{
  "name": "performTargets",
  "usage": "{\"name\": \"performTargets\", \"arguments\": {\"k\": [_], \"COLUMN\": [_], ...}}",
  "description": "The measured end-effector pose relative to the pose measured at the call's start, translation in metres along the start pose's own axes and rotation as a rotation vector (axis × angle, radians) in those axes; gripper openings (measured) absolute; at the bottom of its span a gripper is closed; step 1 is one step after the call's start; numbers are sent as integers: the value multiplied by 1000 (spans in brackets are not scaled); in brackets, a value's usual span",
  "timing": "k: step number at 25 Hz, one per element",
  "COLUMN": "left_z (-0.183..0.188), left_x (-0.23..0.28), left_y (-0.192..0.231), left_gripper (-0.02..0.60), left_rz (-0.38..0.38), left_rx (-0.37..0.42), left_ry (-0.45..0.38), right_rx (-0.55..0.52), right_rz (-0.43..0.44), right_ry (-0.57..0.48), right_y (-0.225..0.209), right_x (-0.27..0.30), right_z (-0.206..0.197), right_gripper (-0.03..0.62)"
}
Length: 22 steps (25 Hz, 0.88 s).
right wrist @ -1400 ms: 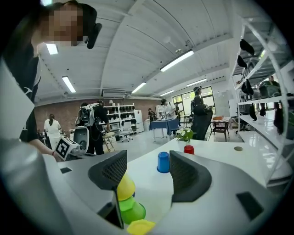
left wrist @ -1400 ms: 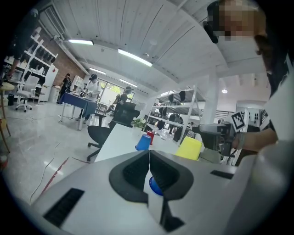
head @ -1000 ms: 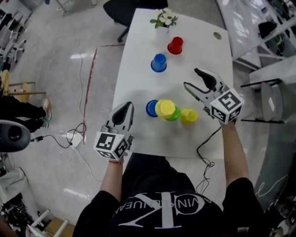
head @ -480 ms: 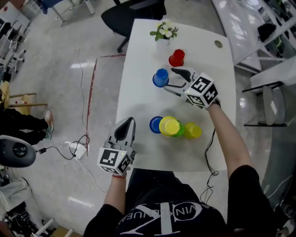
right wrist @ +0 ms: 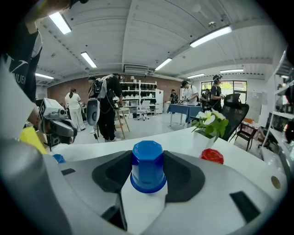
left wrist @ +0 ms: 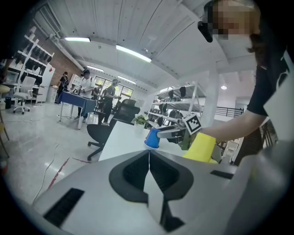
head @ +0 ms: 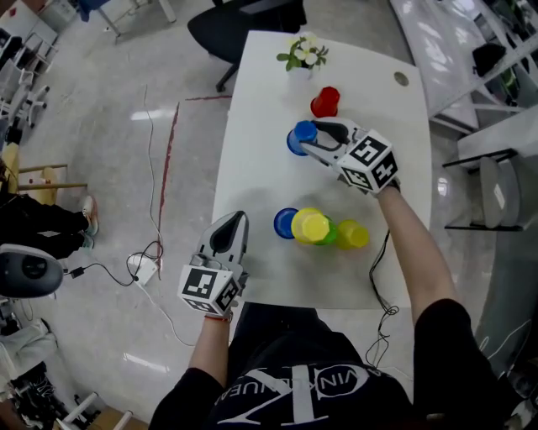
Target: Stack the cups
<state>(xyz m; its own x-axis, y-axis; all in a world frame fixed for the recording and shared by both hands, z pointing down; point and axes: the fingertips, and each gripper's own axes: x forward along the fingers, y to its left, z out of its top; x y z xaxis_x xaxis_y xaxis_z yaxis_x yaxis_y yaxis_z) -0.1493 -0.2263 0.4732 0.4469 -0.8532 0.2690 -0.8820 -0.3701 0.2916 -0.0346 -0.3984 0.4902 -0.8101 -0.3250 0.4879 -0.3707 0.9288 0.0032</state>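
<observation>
An upside-down blue cup [head: 298,137] [right wrist: 148,166] stands on the white table [head: 252,126], with my right gripper [head: 308,138] [right wrist: 148,183] round it. Its jaws have just been closing and the pads now press on the cup's two sides. A red cup [head: 325,102] [right wrist: 212,156] stands just beyond. Nearer me, another blue cup [head: 284,222], a yellow cup [head: 311,226] on a green one [head: 329,236] and a second yellow cup [head: 352,234] sit together. My left gripper [head: 234,220] [left wrist: 149,153] hangs shut and empty at the table's near left edge.
A small white pot of flowers [head: 303,57] stands at the table's far end, behind the red cup. A black office chair [head: 244,17] sits beyond the table. Cables [head: 143,260] lie on the floor to the left. Another white table [head: 496,126] is at the right.
My right gripper has moved away from the cluster of cups to the far blue cup and narrowed its jaws onto it. The left gripper has stayed where it was.
</observation>
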Motion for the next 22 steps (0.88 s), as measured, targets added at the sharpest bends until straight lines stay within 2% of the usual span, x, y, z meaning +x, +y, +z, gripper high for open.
{"name": "performTargets", "arguments": {"k": [6,12,15,22], "left_z": [11,15,18,20], "left_x": [2,7,12,14], "left_y": [-10,-17,-23,-38], "left_gripper": [6,6,6,6], "left_rz": [-15,-17,-24,-49], "left_rx": [16,22,22,33], "left_ry": [-21,-32,-35,-34], "right_rx": [24,121,164,189], "right_rz": [-91,-121,-133,-115], "right_ry": [-66,-104,-126,-79], "right_y": [6,59,87,131], "right_x": [-91,-171,-191,-193], "right_z": [22,15,3,-20], "right_gripper": [219,219,219,219]}}
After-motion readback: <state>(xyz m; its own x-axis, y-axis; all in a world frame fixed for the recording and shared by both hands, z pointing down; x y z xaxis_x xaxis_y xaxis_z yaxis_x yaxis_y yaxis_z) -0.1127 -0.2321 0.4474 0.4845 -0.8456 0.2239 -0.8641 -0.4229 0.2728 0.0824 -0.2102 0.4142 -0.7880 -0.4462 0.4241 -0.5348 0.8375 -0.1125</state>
